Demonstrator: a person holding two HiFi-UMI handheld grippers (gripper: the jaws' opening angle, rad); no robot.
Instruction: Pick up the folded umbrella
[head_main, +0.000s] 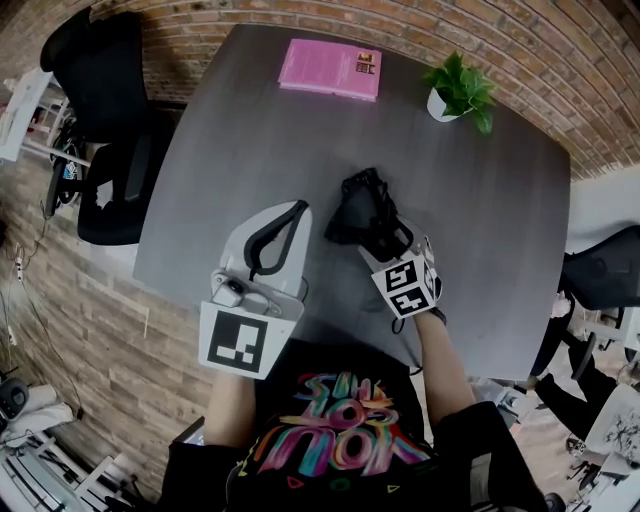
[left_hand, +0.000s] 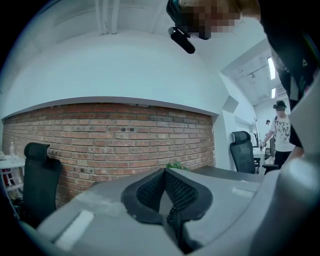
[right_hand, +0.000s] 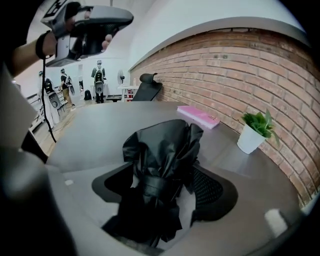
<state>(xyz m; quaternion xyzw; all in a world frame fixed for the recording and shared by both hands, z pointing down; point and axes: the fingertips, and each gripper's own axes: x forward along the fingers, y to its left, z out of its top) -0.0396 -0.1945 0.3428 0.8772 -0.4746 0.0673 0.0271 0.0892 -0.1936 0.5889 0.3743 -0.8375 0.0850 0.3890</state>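
The folded black umbrella (head_main: 358, 205) lies crumpled on the dark grey table (head_main: 230, 150), near its middle. My right gripper (head_main: 378, 232) reaches down over the umbrella's near end. In the right gripper view the umbrella (right_hand: 160, 170), bound by a strap, lies between the wide jaws of the right gripper (right_hand: 162, 176); bare table shows beside the right pad (right_hand: 212, 192). My left gripper (head_main: 300, 208) hovers left of the umbrella, apart from it. In its own view the left gripper (left_hand: 165, 172) has its tips together with nothing between them.
A pink book (head_main: 330, 68) lies at the table's far edge, a potted plant (head_main: 458, 92) at the far right corner. Black office chairs stand at the left (head_main: 105, 150) and right (head_main: 605, 275). A brick wall runs behind the table.
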